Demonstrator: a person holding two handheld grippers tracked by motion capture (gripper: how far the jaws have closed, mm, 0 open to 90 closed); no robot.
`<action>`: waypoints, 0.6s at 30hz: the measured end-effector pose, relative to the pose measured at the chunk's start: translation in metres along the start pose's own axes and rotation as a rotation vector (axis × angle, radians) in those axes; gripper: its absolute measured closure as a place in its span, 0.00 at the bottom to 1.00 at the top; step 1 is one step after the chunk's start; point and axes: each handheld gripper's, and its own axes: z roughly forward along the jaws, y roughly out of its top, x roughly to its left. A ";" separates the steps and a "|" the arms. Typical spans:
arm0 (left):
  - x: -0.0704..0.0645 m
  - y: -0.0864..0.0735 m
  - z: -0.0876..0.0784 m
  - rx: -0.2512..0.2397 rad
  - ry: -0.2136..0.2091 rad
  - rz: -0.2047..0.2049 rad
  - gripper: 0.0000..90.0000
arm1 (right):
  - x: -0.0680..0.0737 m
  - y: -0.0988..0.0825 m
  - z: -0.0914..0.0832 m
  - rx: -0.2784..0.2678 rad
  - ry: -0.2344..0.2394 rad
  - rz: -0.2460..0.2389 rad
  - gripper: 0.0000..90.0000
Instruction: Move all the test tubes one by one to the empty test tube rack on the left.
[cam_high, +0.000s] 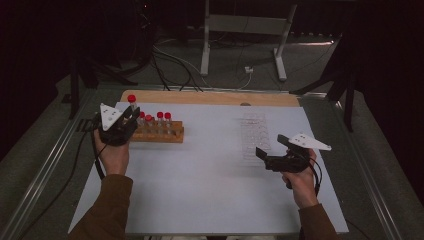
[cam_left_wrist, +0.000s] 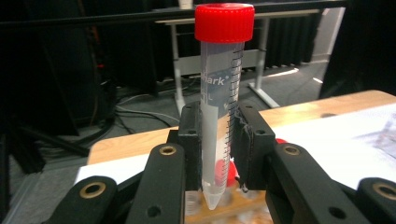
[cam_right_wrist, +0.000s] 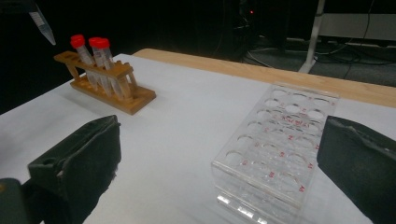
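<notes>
The left gripper (cam_high: 131, 114) is clamping a tube (cam_left_wrist: 220, 107) between its jaws, which are closing tight on the clear body a little below the middle, and it is holding the tube upright above the left end of the wooden rack (cam_high: 161, 133). The likeliest trouble from here is the tube slipping: the grip is sitting low on a smooth, tapering plastic wall, so a quick swing across the table (cam_high: 200, 175) could be tilting it or letting it slide down through the pads. If it is heading for the clear rack (cam_right_wrist: 275, 149), a tilted tube may be catching on a hole's rim and nudging that light rack along the white surface. The right gripper (cam_right_wrist: 219, 154) is hanging near the clear rack with its jaws standing wide apart and nothing between them, so it is not steadying anything at present. The tube is looking empty, with a bright red screw cap (cam_left_wrist: 224, 22), a pointed tip, a printed scale running down one side and a frosted label patch. Other red-capped tubes (cam_right_wrist: 93, 58) are standing in the wooden rack.
</notes>
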 end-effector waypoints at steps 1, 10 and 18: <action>0.002 -0.001 0.001 0.003 0.011 -0.004 0.84 | 0.000 0.000 0.000 -0.002 0.001 0.001 0.00; 0.014 -0.010 0.013 0.035 0.078 -0.026 0.84 | -0.002 -0.002 -0.002 -0.004 0.003 0.007 0.00; 0.020 -0.016 0.025 0.057 0.117 -0.047 0.84 | -0.002 -0.004 0.001 0.005 0.008 0.003 0.00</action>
